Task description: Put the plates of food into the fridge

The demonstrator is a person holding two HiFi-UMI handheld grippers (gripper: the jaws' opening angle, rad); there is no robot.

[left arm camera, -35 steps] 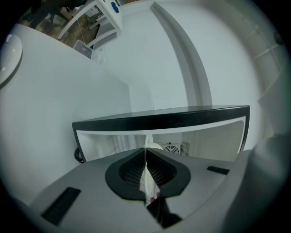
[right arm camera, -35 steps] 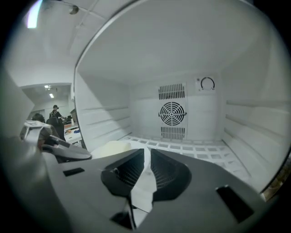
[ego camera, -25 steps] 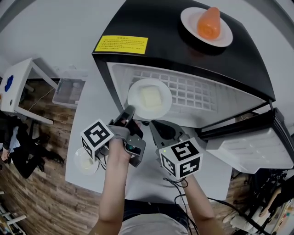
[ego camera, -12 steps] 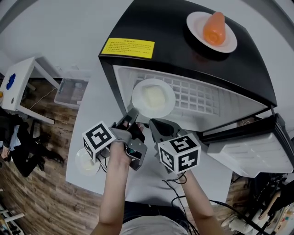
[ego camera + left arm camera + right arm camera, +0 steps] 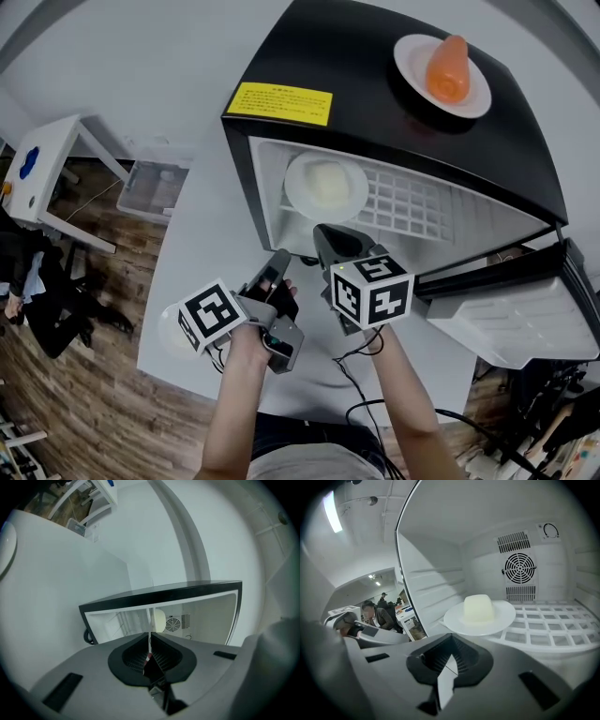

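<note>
Round white plate (image 5: 298,193) sitting on the fridge's (image 5: 375,84) grid shelf (image 5: 412,211)
Right gripper (image 5: 323,232) is clenching empty beside its smooth rim; left gripper (image 5: 279,258) likewise.

The left gripper (image 5: 150,641) is pointing toward the open black-framed fridge (image 5: 164,592), its jaws sitting together with nothing between them, while a pale block of food (image 5: 159,620) is showing inside, just left of the fan grille (image 5: 177,622) on the far wall.
</note>
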